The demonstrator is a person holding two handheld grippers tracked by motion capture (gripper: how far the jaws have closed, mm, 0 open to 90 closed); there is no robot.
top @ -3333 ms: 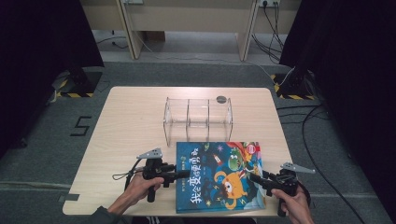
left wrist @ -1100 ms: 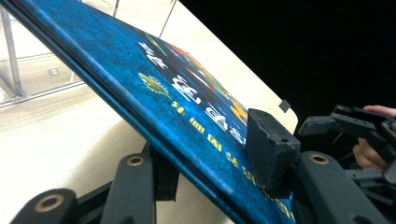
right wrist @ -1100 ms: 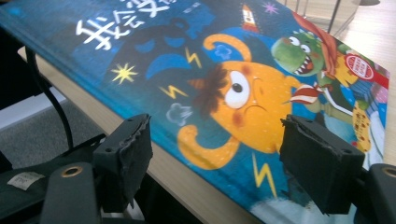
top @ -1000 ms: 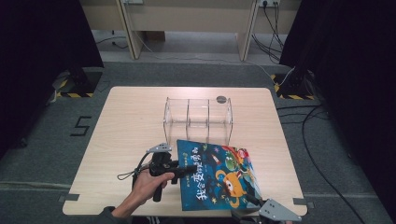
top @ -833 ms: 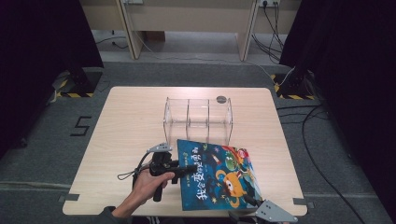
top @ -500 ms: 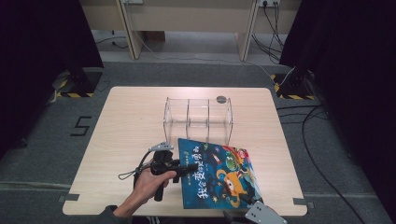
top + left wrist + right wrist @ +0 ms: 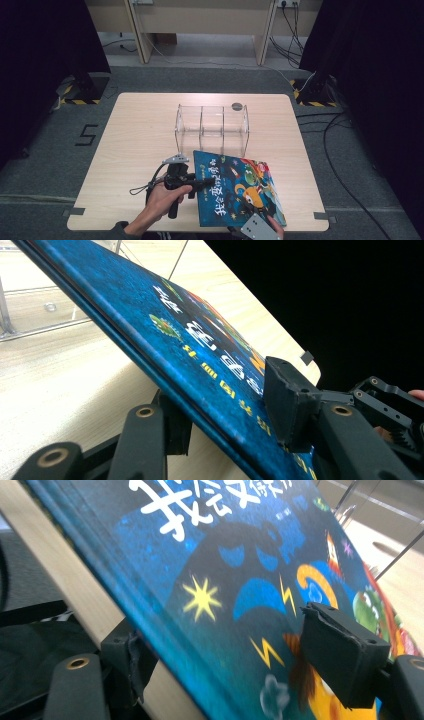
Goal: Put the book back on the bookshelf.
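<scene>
Black jaws of our left gripper (image 7: 225,405) pinch the blue picture book (image 7: 200,350) by its spine edge, one pad above the cover and one beneath, and in the left gripper view that edge rides tilted above the pale wooden table (image 7: 60,375). From the high view we see the left gripper (image 7: 192,184) at the book's left edge, our left hand (image 7: 162,200) wrapped around its body and its cable looping off toward the table's left. Our right gripper (image 7: 235,665) has its jaws set wide across the book's (image 7: 240,580) near edge at the table's front rim, one jaw over the cover and the other below the tabletop edge; we cannot tell whether the pads press. In the high view the right gripper's grey plate (image 7: 259,231) sits at the bottom of the picture, just at the book's near right corner. Compared with a second ago, that plate has slid leftward along the table's front edge, from off the right corner to under the book (image 7: 237,187), while the left gripper has kept its place and its grip. Compared with three seconds ago, the book has turned slightly and no longer lies square to the table (image 7: 140,130). Beyond the book, just behind its far edge, stands the clear three-compartment organiser (image 7: 212,125), with a small dark round disc (image 7: 237,106) behind it.
</scene>
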